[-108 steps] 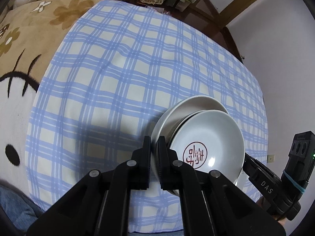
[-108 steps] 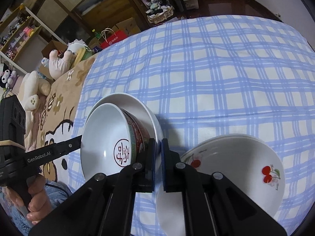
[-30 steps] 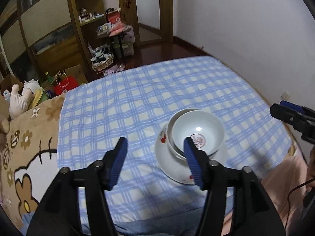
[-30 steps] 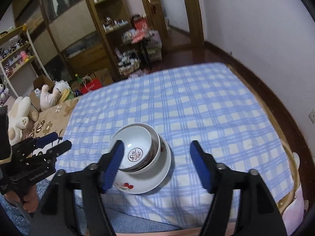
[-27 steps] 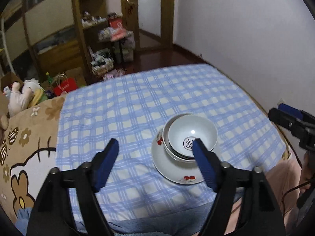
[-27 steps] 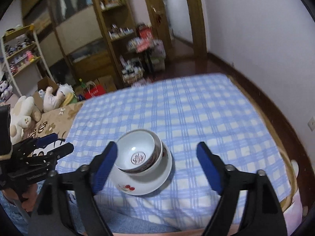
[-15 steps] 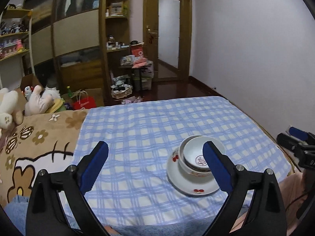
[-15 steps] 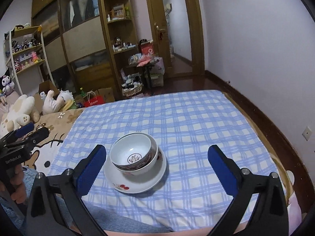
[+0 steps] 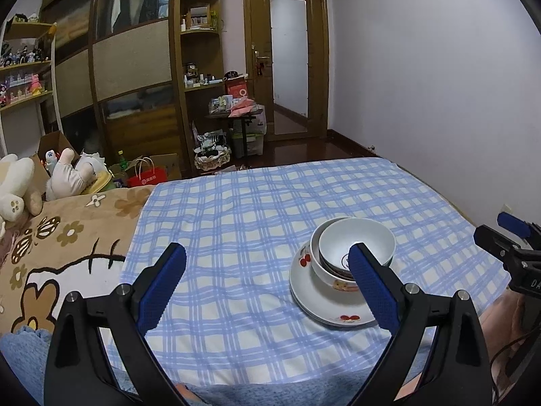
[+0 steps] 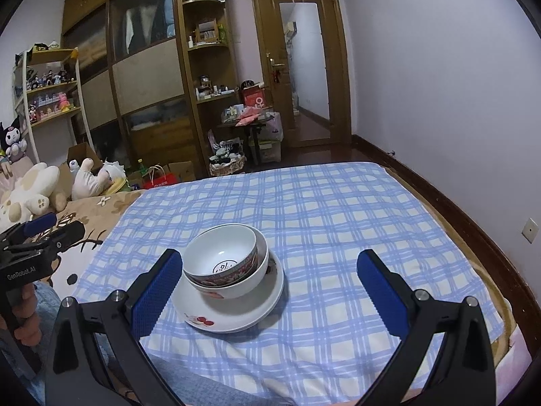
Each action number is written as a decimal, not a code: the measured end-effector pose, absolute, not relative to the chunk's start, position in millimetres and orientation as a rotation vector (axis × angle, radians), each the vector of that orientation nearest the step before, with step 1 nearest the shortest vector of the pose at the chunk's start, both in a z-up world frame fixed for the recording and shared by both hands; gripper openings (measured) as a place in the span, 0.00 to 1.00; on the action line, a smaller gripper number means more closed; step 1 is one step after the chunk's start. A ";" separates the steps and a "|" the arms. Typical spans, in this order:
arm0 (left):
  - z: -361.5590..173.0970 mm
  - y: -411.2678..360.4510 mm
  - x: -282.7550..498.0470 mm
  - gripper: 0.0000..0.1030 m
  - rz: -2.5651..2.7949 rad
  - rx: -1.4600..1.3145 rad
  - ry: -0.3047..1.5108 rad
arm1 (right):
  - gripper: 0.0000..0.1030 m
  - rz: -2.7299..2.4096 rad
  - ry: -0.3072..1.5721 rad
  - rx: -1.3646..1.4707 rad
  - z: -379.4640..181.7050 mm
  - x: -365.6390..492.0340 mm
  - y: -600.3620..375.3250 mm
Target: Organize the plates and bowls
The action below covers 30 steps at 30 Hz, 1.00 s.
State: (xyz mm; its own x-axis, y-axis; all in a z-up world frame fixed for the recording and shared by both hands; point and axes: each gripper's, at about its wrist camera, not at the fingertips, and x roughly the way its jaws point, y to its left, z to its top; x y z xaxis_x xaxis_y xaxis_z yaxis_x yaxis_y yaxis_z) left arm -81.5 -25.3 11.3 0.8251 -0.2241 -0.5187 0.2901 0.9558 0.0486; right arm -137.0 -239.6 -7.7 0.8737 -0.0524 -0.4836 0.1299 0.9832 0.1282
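From the left wrist camera, the left gripper (image 9: 267, 279) has its jaws spread wide with nothing between them but the blue checked cloth (image 9: 236, 223) beyond. They had just been opening and settled at this wide spread. To the right of centre on that cloth sits the stack: a white plate (image 9: 314, 304) with red cherry prints on its rim, a larger white bowl (image 9: 319, 269) standing in it, and a smaller white bowl (image 9: 355, 242) nested inside that one, a dark round mark at its bottom. The smaller bowl tilts slightly in the larger. The gripper's right finger covers the near right part of the stack, well apart from it in depth. The right gripper (image 9: 507, 237) shows at the right edge. Plush toys (image 9: 40, 176) lie on a brown blanket (image 9: 50, 247) at far left.

From the right wrist camera, the right gripper (image 10: 270, 287) is likewise wide open and holds nothing, its jaws having just been opening too. The plate (image 10: 236, 314) lies just right of its left finger, carrying the larger bowl (image 10: 243, 280) and, inside it, the smaller bowl (image 10: 219, 253), which has a red patterned outer band. There may be a second plate under the first; the edge is too thin to tell. The left gripper (image 10: 37, 230) is at the left edge, held in a hand (image 10: 23, 308).
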 end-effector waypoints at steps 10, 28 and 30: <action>-2.0 -31.6 -67.8 0.93 -0.257 0.141 0.591 | 1.00 -0.106 0.529 0.218 -22.2 -126.6 -252.1; -10.0 -34.9 -59.0 0.93 -0.236 0.154 0.633 | 1.00 -0.152 0.529 0.226 -27.3 -124.1 -259.9; -10.2 -35.6 -58.5 0.93 -0.239 0.157 0.633 | 1.00 -0.151 0.529 0.226 -26.8 -123.8 -259.8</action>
